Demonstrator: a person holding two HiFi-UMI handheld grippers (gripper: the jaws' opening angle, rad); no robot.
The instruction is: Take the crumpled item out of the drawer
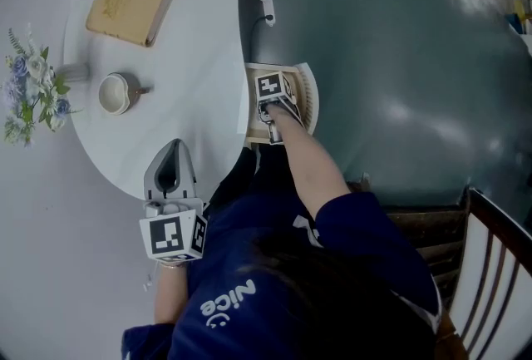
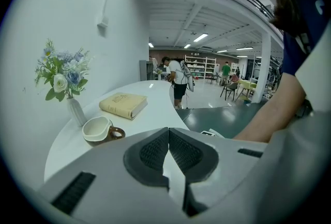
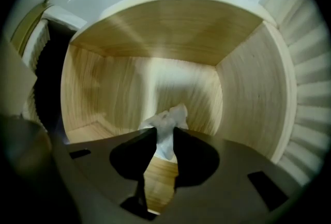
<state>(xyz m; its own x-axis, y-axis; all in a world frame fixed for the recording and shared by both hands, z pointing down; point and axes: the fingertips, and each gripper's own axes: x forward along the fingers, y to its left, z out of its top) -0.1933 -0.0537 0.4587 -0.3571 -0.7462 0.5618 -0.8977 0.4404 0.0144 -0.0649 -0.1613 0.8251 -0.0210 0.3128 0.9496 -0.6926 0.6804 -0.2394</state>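
My white table point(image 1: 183, 17) is the biggest thing here. The wooden drawer point(image 3: 98, 88) sticks out from under its edge, so I can reach in from above. That is why my right gripper point(image 3: 165, 134) points steeply down into it. My left gripper point(image 2: 168, 134) hangs over the table with its jaws closed on nothing, out of the way, because this job needs only one hand. Well ahead of those closed jaws lie a tan book point(image 2: 123, 104), a vase of flowers point(image 2: 62, 80) and a cup point(image 2: 99, 130), and I do not need any of them. The smallest thing is the crumpled white paper point(image 3: 169, 117). It is down inside the drawer, right between the right jaws. Both pads squeeze it from the sides, so I think I only need to lift.
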